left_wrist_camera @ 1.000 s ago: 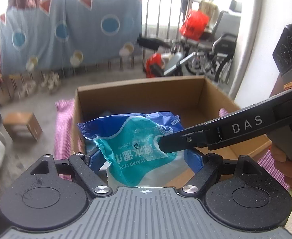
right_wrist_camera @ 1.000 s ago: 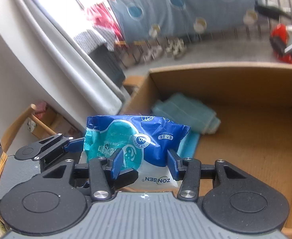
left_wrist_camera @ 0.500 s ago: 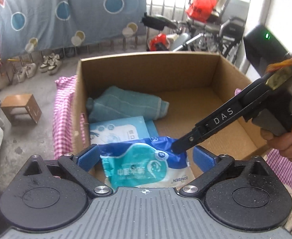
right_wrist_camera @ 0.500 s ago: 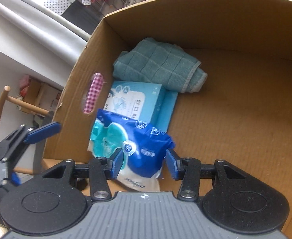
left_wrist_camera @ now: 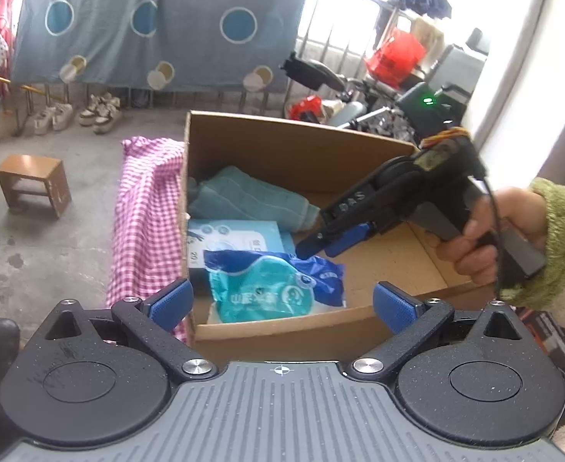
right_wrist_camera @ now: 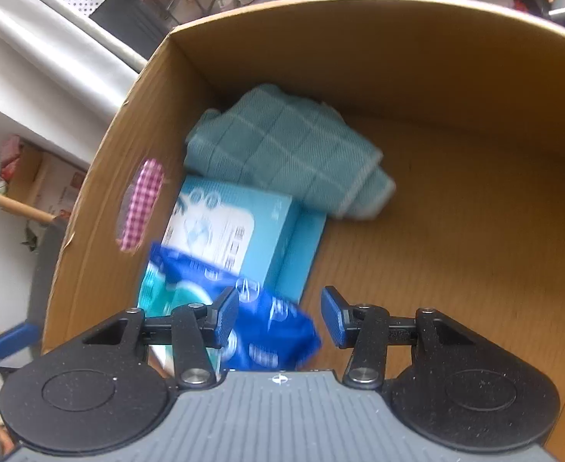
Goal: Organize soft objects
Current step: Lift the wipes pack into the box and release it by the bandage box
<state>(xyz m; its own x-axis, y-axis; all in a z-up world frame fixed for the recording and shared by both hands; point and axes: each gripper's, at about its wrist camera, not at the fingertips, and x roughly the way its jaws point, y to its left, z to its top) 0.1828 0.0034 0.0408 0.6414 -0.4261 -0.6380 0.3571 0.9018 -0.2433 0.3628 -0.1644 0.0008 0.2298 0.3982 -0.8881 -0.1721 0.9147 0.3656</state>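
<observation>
A blue and teal wet-wipes pack (left_wrist_camera: pixel 278 288) lies in the near left corner of the cardboard box (left_wrist_camera: pixel 301 146), partly on a light blue tissue box (left_wrist_camera: pixel 236 235). A folded teal towel (left_wrist_camera: pixel 243 196) lies behind them. My left gripper (left_wrist_camera: pixel 282 304) is open and empty, just outside the box's near wall. My right gripper (left_wrist_camera: pixel 321 246) hovers just above the pack's right end. In the right wrist view it (right_wrist_camera: pixel 280 317) is open, with the pack (right_wrist_camera: pixel 267 331) lying loose beneath it, the tissue box (right_wrist_camera: pixel 232 238) and towel (right_wrist_camera: pixel 290 154) beyond.
A pink checked cloth (left_wrist_camera: pixel 143 211) hangs left of the box. A small wooden stool (left_wrist_camera: pixel 32 181) stands on the floor at the left. Shoes, a hanging blue sheet and a wheelchair are in the background. The box's right half (right_wrist_camera: pixel 455 250) shows bare cardboard floor.
My right gripper carried the wipes pack down into the box and opened, leaving the pack in the near left corner. My left gripper let go earlier and pulled back outside the box.
</observation>
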